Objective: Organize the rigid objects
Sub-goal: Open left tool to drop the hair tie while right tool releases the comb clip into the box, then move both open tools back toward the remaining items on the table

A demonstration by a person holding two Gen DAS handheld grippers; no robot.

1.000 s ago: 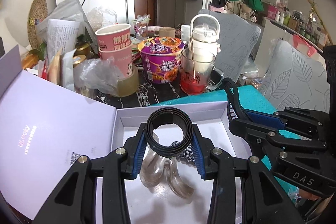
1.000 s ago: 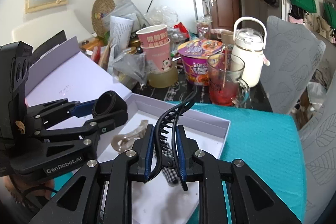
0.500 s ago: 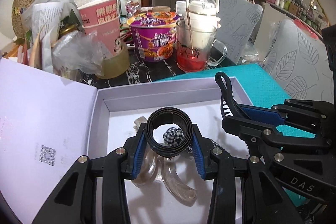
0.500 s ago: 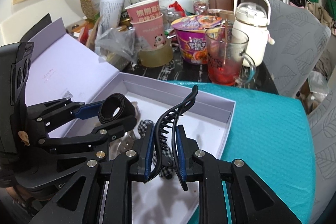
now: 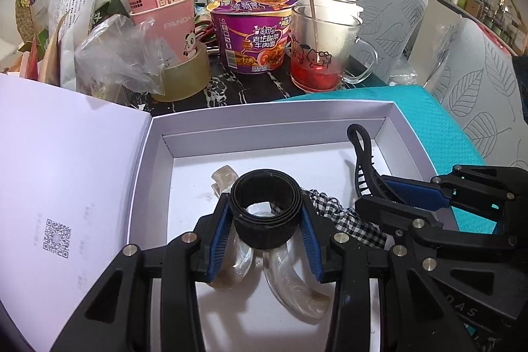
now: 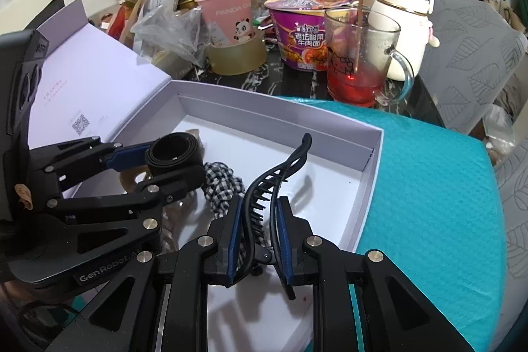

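Note:
My left gripper (image 5: 265,221) is shut on a rolled black strap (image 5: 266,211) and holds it low inside the open white box (image 5: 264,112). It also shows in the right wrist view (image 6: 171,154). My right gripper (image 6: 259,233) is shut on a black claw hair clip (image 6: 267,187), also over the box, to the right of the left gripper. The clip's tip shows in the left wrist view (image 5: 361,154). On the box floor lie a clear curved hair clip (image 5: 287,279) and a black-and-white checked scrunchie (image 5: 343,220), partly hidden under both grippers.
The box lid (image 5: 66,170) lies open to the left. The box sits on a teal mat (image 6: 429,203). Behind it stand a tape roll (image 5: 184,76), pink paper cups (image 5: 165,12), a purple noodle bowl (image 5: 254,32), a glass mug with red liquid (image 5: 323,51) and a white kettle (image 6: 402,12).
Both grippers have moved forward and down over the box with their objects still held. The strap and the claw clip are now lower, close above the items on the box floor.

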